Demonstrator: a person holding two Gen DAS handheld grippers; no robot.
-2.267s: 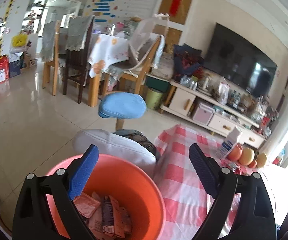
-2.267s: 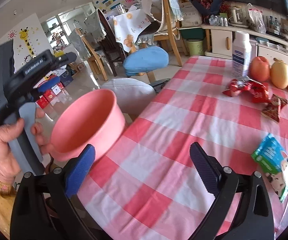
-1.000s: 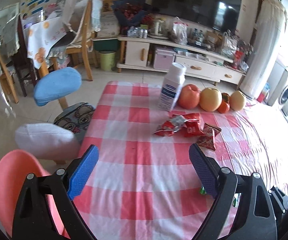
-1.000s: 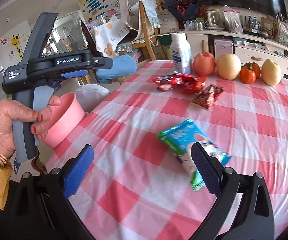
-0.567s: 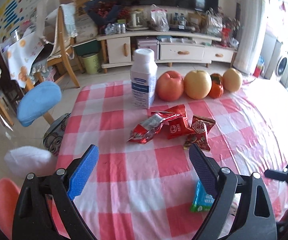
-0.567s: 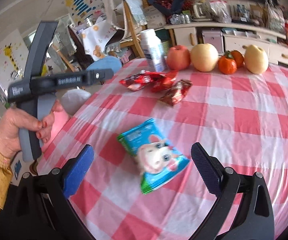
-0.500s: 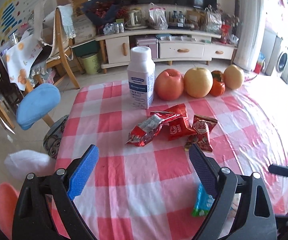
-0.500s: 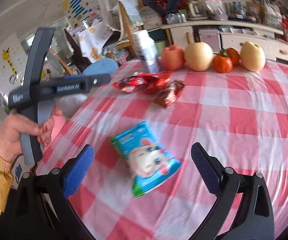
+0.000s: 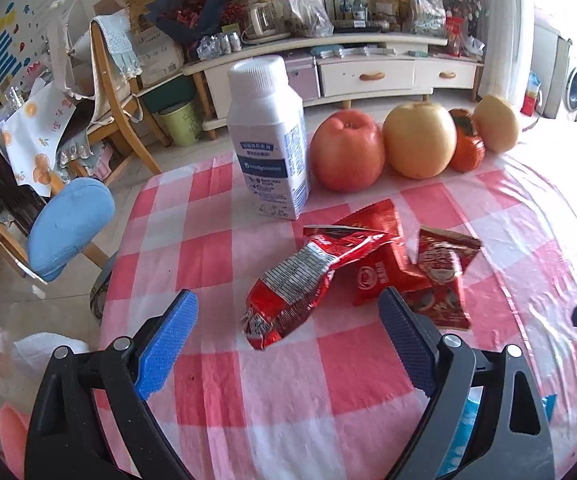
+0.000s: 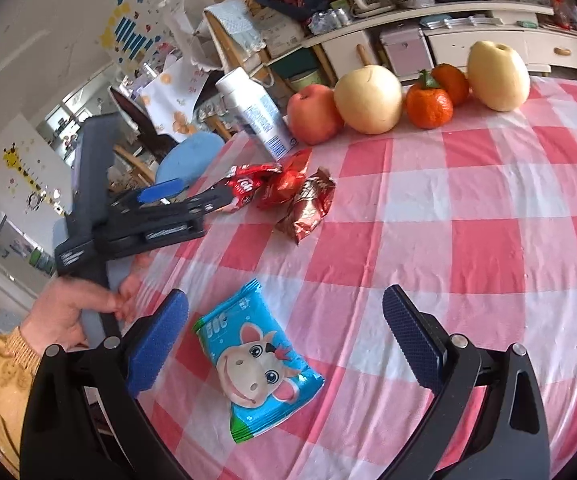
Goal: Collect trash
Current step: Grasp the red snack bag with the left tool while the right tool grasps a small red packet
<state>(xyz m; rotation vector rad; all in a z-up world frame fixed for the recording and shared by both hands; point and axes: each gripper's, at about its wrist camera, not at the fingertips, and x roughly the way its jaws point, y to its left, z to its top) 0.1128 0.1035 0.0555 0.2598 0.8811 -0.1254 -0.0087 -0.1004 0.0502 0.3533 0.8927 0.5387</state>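
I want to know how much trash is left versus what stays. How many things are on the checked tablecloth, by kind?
Red snack wrappers: 3
Blue cartoon wrapper: 1
White bottle: 1
Fruit: 5, namely a red apple, two yellow pears and two orange fruits
Total: 10

Left hand-held gripper (image 9: 284, 330) agape; right hand-held gripper (image 10: 286, 330) agape, both empty.

Blue label on white bottle (image 9: 270, 148) too blurred to read. Logo and print on red wrapper (image 9: 372, 276) illegible. Stylised characters on blue snack packet (image 10: 254, 364), unreadable.
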